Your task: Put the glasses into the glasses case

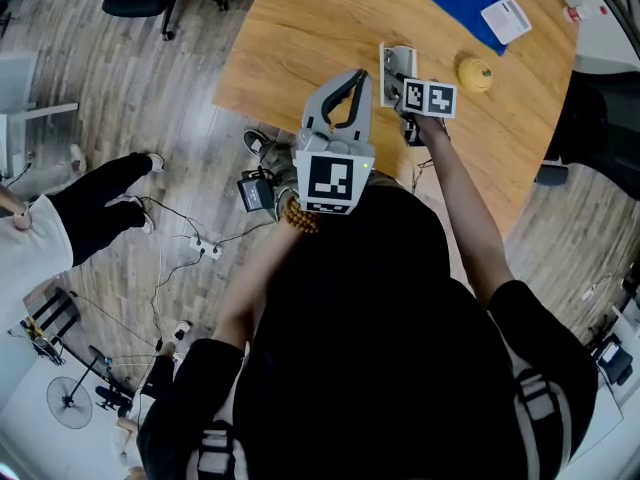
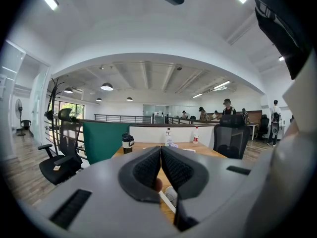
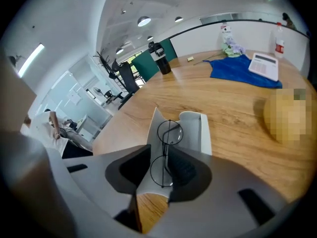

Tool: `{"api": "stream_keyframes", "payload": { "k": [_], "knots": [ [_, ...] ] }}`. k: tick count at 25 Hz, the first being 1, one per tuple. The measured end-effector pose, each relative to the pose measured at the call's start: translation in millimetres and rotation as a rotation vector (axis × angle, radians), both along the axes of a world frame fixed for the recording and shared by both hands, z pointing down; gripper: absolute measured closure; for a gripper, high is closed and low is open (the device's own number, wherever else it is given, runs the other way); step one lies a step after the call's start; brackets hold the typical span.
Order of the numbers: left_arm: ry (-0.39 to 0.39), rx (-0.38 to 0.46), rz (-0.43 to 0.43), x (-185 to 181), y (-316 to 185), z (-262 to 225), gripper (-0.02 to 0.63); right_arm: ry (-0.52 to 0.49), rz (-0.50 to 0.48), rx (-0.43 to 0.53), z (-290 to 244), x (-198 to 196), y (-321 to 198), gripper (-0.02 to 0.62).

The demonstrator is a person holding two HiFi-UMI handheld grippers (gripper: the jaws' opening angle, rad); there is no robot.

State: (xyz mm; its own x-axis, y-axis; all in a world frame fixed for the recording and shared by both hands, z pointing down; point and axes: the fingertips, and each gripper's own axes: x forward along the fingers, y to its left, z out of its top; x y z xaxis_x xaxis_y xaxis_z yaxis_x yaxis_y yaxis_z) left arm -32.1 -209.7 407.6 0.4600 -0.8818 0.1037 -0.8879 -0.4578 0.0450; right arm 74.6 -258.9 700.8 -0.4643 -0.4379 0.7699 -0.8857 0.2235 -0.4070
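OK, the right claw [image 3: 159, 151] points down at the counter [image 3: 223, 88], partly open. The glasses [image 3: 170, 132] sit in the gap, one round lens beyond the other, frame close to one pad and clear of the other, so we call that no grip. The glasses are over the open grey glasses case [image 3: 199, 133], apparently lying on its lining. The case lies flat on the counter, lid flap up to one side. The left claw [image 2: 161, 148] is held about level near the counter's edge, its pads closed tip to tip with nothing gripped. A yellow round thing [image 1: 475, 74] sits just beside the case, and a blue cloth [image 3: 237, 69] lies farther back.
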Motion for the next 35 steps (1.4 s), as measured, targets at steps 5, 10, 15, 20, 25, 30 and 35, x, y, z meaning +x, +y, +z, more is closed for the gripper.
{"api": "stream_keyframes", "payload": {
  "k": [5,10,15,20,25,30,35],
  "knots": [
    [0.000,-0.010,0.007,0.9,2.4,3.1,0.583,-0.009,-0.065,-0.006,-4.9,13.9,-6.9,0.467],
    [-0.003,-0.016,0.021,5.4,3.7,5.6,0.583,-0.019,-0.119,-0.124,16.3,-5.4,-14.0,0.469],
    [-0.007,-0.015,0.011,4.7,2.7,4.5,0.583,0.089,-0.102,-0.165,34.2,2.6,-18.2,0.518],
    [-0.005,-0.020,0.002,-0.3,1.7,5.1,0.584,0.075,-0.075,-0.158,32.7,5.9,-19.8,0.559],
    [-0.006,-0.019,0.010,1.9,0.7,6.2,0.583,0.100,-0.036,-0.159,33.4,21.1,-18.4,0.563],
    [-0.013,-0.013,0.018,6.3,-0.9,3.7,0.584,0.110,-0.019,-0.137,28.7,30.7,-18.3,0.552],
    [-0.019,-0.010,0.009,3.6,-1.2,4.6,0.583,0.073,0.000,-0.041,7.6,40.9,-23.7,0.363]
  ]
}}
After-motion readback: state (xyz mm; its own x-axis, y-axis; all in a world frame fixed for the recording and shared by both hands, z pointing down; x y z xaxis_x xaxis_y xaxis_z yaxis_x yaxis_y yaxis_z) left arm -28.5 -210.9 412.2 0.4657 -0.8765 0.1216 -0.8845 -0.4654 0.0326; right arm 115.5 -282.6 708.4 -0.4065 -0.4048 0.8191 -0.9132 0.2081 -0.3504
